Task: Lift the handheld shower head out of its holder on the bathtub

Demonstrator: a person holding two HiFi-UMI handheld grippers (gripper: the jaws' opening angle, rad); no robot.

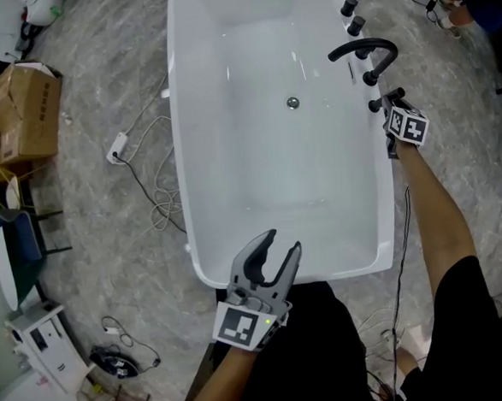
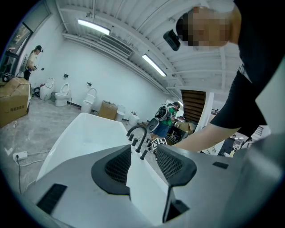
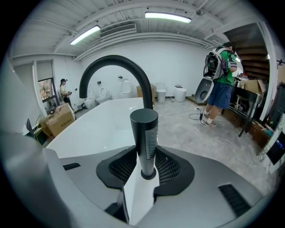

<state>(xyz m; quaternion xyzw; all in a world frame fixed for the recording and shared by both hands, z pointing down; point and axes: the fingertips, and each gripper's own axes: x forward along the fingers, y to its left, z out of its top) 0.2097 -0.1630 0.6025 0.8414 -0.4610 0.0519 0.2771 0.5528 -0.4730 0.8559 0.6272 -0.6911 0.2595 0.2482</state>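
A bathroom-fixture warehouse: a bathtub (image 1: 195, 156) on a bare concrete floor (image 1: 112, 59), toilets (image 2: 63, 94) along the far wall, cardboard box (image 1: 26, 112) upper left.

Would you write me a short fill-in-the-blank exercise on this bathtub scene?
1. The right gripper is shut on the shower head, which stands ___.
2. The left gripper holds nothing; its jaws are ___.
3. The curved faucet is ___ in colour.
Missing words: upright; open; black.

Grey left claw (image 1: 284, 240) carries black mesh pads (image 2: 116, 167), marker cube (image 1: 241, 323); sleeve (image 1: 460, 299) black.
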